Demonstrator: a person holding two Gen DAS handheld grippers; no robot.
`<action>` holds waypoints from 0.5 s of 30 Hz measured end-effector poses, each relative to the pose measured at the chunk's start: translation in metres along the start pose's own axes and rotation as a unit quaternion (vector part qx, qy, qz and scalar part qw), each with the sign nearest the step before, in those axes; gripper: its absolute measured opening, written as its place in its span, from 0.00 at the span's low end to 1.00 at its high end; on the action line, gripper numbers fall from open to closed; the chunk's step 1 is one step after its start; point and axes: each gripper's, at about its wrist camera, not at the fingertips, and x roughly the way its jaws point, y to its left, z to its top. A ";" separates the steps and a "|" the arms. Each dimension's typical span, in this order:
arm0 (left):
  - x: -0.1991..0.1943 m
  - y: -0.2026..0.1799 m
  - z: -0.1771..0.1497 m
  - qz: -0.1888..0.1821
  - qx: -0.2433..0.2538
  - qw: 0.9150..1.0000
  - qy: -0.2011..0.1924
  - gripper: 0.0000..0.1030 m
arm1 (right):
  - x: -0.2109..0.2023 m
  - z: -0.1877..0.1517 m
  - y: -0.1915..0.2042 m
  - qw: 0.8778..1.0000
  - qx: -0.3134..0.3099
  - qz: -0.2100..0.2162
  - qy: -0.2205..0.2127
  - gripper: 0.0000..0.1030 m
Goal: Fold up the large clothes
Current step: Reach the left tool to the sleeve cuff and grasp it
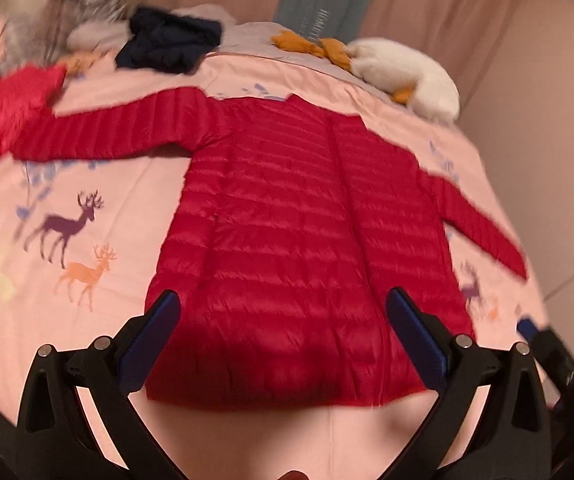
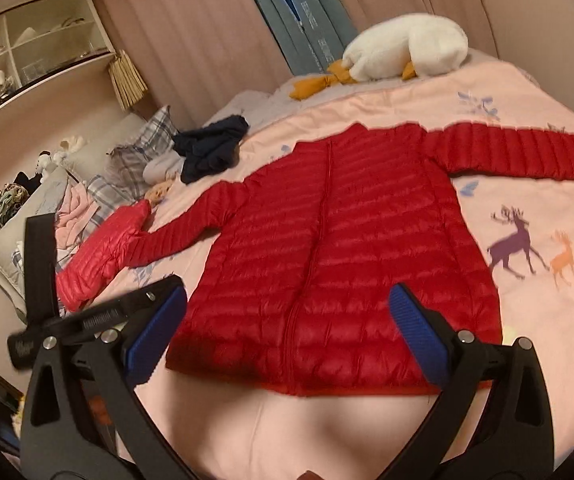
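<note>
Both the left tongs and right tongs gape wide, gripping nothing — each hovers over the hem of the red puffer jacket. It lies flat, sleeves spread, on the pink bed.

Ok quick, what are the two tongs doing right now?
Left tongs: open, empty, above the red jacket's hem.
Right tongs: open, empty, same spot.
</note>
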 end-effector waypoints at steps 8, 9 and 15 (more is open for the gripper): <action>0.021 0.124 0.057 0.002 -0.166 0.985 -0.054 0.99 | 0.023 0.001 -0.014 1.000 0.012 -0.005 0.024 0.98; 0.024 0.141 0.065 0.002 -0.184 0.982 -0.053 0.99 | 0.028 0.001 -0.015 1.000 0.011 -0.008 0.027 0.98; 0.048 0.239 0.097 0.035 -0.259 0.963 -0.067 0.99 | 0.050 -0.001 -0.020 0.998 -0.005 -0.005 0.058 0.98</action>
